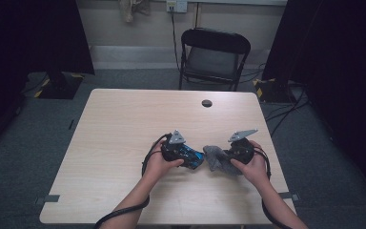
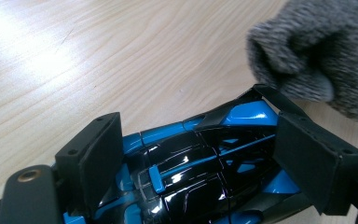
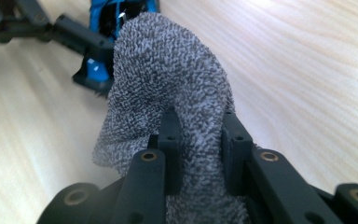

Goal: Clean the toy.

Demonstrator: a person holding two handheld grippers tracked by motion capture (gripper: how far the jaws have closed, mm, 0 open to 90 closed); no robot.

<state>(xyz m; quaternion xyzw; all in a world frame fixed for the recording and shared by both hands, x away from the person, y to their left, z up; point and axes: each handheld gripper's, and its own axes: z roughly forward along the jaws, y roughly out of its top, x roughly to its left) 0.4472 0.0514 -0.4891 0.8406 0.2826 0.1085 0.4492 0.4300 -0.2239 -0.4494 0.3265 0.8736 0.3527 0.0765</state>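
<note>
A blue and black toy car lies between the jaws of my left gripper, whose pads press on its two sides. In the high view the toy car pokes out to the right of the left gripper. My right gripper is shut on a bunched grey fuzzy cloth. The cloth hangs from the right gripper just right of the car, its free end close to the car's tail. In the left gripper view the cloth sits at the top right, near the car's end.
The wooden table has a dark cable hole near its far edge. A black folding chair stands behind the table. Dark stands flank the room at left and right. Both forearms come in from the bottom edge.
</note>
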